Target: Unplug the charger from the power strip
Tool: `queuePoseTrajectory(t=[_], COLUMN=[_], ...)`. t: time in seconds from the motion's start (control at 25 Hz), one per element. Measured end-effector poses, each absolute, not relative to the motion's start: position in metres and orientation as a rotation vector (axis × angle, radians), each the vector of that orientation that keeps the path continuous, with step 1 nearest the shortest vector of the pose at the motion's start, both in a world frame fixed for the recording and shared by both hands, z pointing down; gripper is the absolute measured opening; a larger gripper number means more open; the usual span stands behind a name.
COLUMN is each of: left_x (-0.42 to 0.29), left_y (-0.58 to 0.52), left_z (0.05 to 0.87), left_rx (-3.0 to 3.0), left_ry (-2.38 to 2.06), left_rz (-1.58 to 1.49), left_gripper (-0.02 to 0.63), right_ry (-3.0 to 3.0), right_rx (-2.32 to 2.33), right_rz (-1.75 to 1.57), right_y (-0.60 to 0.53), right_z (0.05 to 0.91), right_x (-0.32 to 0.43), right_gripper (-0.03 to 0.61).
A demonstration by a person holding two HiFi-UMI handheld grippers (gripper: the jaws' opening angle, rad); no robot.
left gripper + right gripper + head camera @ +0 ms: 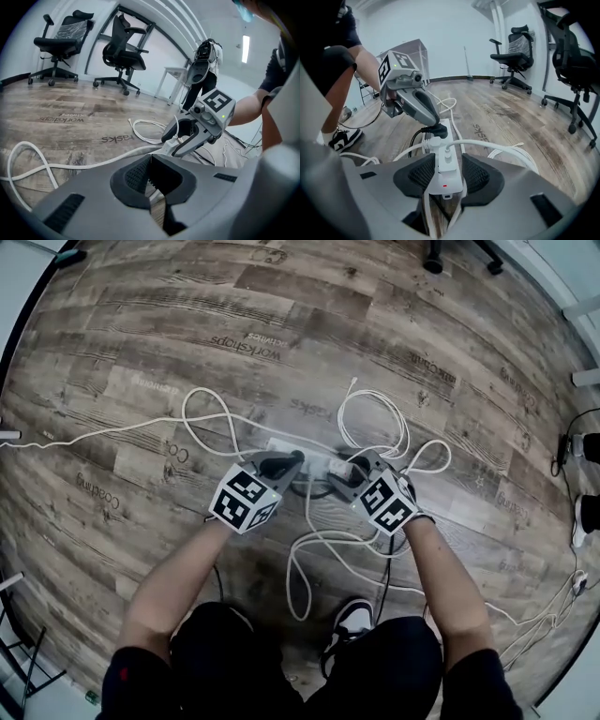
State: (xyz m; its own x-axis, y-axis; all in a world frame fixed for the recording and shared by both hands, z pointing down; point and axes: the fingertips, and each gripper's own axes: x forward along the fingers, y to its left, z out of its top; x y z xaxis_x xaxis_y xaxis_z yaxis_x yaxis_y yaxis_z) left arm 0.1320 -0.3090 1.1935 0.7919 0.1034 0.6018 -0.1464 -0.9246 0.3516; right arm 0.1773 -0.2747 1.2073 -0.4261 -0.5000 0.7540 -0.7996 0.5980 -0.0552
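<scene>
Nearest the person, loops of white round cable [298, 570] lie on the grey-brown wood-plank worktop [141, 343]. Just beyond them, the right tool [445, 174] is clamped on the near end of the long white plastic power strip [449, 165]. One pad presses against each long side, next to the strip's small red light. Two white plugs [446, 151] sit in the sockets just past those jaws. Next along the strip is the black moulded charger plug [435, 130], standing in its socket with a black lead curving off it. The left tool [296, 458] comes in from the opposite side and is closed on that plug, its jaws drawn nearly together around the dark body. Past the strip more white cable loops across the planks. Black mesh office chairs [123, 51] stand far off.
</scene>
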Motion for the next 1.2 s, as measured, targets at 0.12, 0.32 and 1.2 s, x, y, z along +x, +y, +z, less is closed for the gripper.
queuePoseTrajectory(t=[0.12,0.32,1.2], left_x=[0.132,0.133,0.135], left_y=[-0.309,-0.312,-0.309], left_z=[1.199,1.200,1.201], left_rx=[2.603,2.493,2.525], left_ry=[-0.052,-0.057,-0.082], left_rz=[0.927,0.911,1.049], left_gripper=[0.023,0.021,0.020], right_ry=[-2.093,-2.086,-2.060], right_rx=[0.973,0.921,0.992], right_rz=[0.510,0.453,0.415], right_y=[-0.278,-0.278,-0.272], right_z=[1.214,1.216,1.209], right_x=[0.173,0.167,0.164], right_gripper=[0.186,0.109,0.106])
